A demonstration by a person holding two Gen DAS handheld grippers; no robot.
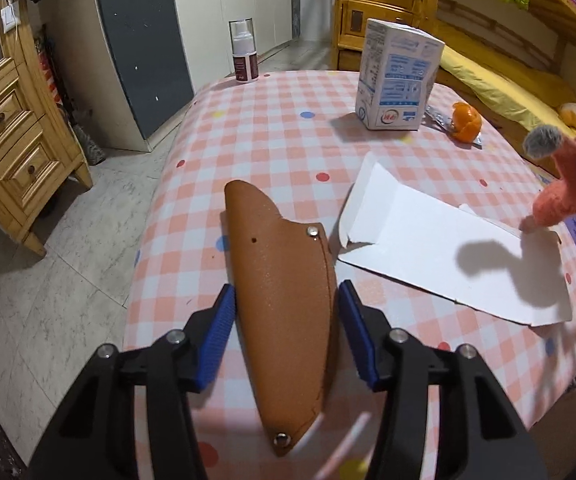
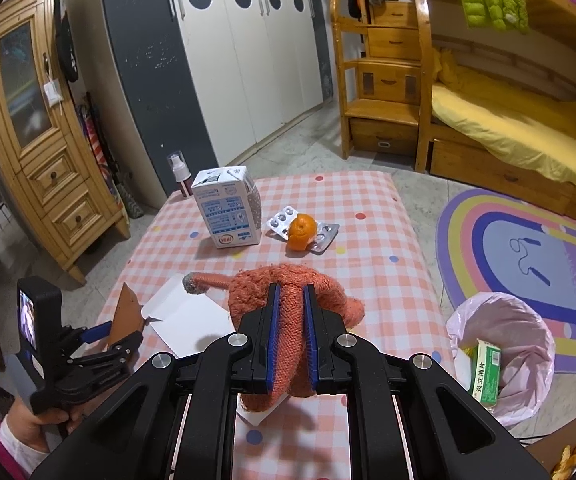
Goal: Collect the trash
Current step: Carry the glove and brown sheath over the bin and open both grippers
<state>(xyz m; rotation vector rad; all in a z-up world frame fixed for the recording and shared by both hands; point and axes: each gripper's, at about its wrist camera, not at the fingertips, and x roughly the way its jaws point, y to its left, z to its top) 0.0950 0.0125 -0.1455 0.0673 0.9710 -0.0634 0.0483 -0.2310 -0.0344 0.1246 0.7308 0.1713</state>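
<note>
My left gripper [image 1: 286, 300] is open, its blue pads on either side of a brown leather sheath [image 1: 284, 292] lying on the checked table [image 1: 272, 128]. My right gripper [image 2: 289, 300] is shut on an orange knitted glove [image 2: 288, 300] and holds it above a flattened white carton [image 1: 447, 248]; the glove also shows at the right of the left wrist view [image 1: 571, 184]. A milk carton [image 2: 228, 210], an orange peel [image 2: 301, 232] and blister packs [image 2: 323, 238] lie at the table's far side.
A bin with a pink bag [image 2: 503, 356] stands on the floor right of the table, holding a green medicine box [image 2: 485, 376]. A spray bottle [image 1: 244, 52] stands at the far left corner. A wooden cabinet [image 2: 40, 128], wardrobe and bunk bed [image 2: 507, 128] surround the table.
</note>
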